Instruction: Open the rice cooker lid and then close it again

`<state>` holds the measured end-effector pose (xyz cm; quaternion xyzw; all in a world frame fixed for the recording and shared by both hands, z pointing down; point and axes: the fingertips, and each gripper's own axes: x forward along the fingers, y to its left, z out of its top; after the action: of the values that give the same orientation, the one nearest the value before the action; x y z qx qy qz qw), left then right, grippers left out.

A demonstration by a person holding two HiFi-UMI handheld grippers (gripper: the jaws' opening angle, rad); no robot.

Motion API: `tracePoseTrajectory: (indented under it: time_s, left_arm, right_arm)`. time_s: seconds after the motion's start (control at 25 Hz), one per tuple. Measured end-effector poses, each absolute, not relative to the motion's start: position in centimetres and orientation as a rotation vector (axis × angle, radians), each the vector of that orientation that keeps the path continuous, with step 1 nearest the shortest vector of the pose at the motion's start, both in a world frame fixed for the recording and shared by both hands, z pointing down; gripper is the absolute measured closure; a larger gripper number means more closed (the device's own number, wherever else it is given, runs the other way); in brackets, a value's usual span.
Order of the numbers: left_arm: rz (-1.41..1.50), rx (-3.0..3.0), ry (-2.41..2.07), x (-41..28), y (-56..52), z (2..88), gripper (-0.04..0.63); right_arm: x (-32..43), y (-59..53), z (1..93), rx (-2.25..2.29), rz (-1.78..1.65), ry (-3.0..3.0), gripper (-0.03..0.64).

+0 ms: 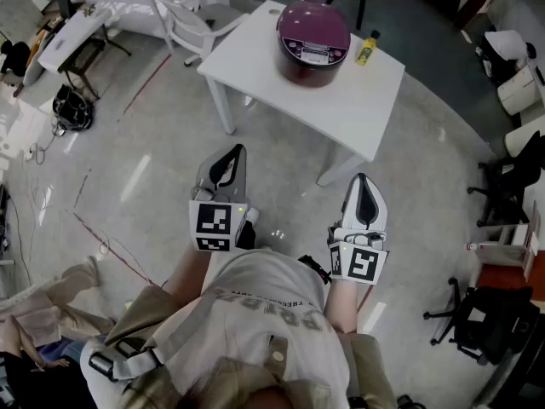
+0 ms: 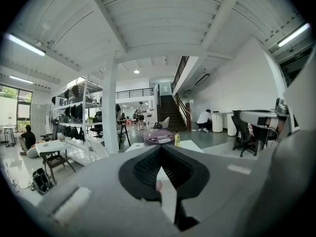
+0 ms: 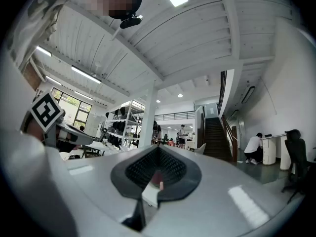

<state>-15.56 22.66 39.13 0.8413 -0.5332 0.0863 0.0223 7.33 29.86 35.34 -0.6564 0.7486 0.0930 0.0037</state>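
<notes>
1. Rice cooker [image 1: 313, 41] sits shut on the white table [image 1: 366, 100], ahead, well apart from both grippers.
2. Left gripper [image 1: 232, 156] and right gripper [image 1: 362, 186] are squeezed closed, holding nothing.
3. Left gripper points straight at it.

A white table [image 1: 362, 105] stands on glossy grey floor [image 1: 153, 186] (staircase [image 2: 173, 110] beyond).
</notes>
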Motion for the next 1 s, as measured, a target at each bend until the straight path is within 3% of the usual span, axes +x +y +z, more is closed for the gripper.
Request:
tracePoseTrajectory:
  time_s: [1.0]
  left_arm:
    - [0.269,2.543,-1.744,-16.1,25.7,39.8,0.586]
  right_arm:
    - [8.9,32.3,37.3,-1.937,0.078,2.337,0.615]
